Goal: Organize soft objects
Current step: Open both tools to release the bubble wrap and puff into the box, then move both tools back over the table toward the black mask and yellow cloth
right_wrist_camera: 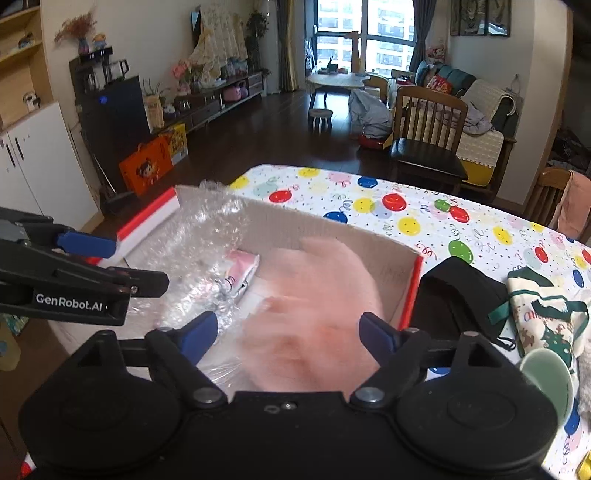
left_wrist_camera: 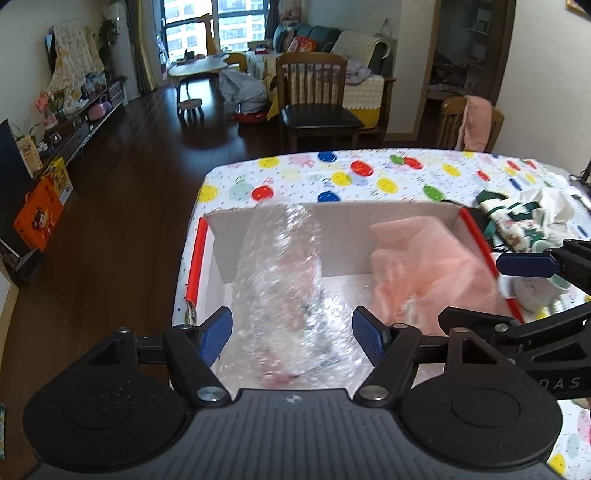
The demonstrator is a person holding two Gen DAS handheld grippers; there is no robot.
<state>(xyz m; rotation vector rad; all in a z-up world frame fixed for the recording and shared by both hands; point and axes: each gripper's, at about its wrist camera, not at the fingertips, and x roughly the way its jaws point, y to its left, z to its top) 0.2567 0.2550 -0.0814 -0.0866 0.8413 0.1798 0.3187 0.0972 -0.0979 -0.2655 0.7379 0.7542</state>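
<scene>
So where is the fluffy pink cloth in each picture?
Left wrist view: the pink cloth lies in the right half of the box, right of the bubble wrap.
Right wrist view: the pink cloth fills the middle, in the box, just ahead of the open right claw.
Shared landmark: the box's red right edge, beside the cloth in both views.

Daylight from far window (left_wrist_camera: pixel 207 26); fisheye edges; box contents motion-blurred
</scene>
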